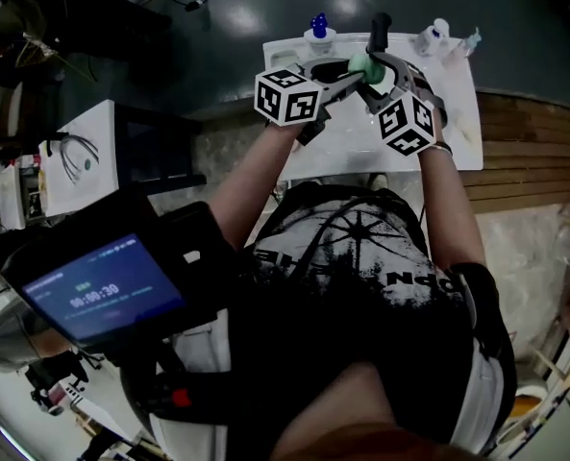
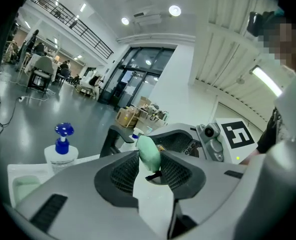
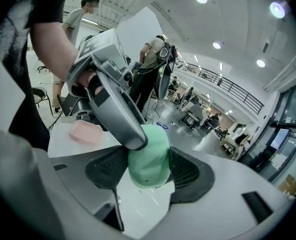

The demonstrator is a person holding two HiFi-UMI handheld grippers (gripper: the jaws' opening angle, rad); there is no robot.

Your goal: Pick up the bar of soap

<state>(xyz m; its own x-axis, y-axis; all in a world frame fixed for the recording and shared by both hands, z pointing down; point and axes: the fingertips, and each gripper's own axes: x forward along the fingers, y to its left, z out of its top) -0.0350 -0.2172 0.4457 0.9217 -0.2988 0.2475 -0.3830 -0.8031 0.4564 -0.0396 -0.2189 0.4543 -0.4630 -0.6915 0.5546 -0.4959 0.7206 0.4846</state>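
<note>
Blue-capped pump bottle [image 2: 62, 146] beyond soap [image 2: 148, 151]

Legible markings: one timer reading, one shirt print, coded markers.
Screen [image 1: 102, 291], well back from the left gripper [image 1: 352, 70], on its side: "00:00:39" in pale digits, with a smaller line above too blurred to read. T-shirt [image 1: 361, 248], behind the right gripper [image 1: 373, 75]: large upside-down lettering, not legible. Left marker cube [image 1: 288, 97] and right marker cube [image 1: 406, 123]: black-and-white square codes.

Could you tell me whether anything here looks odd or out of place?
Only one thing: the green bar of soap is clamped by both the left gripper and the right gripper at once, over the white table. Nothing looks spilled or damaged.
</note>
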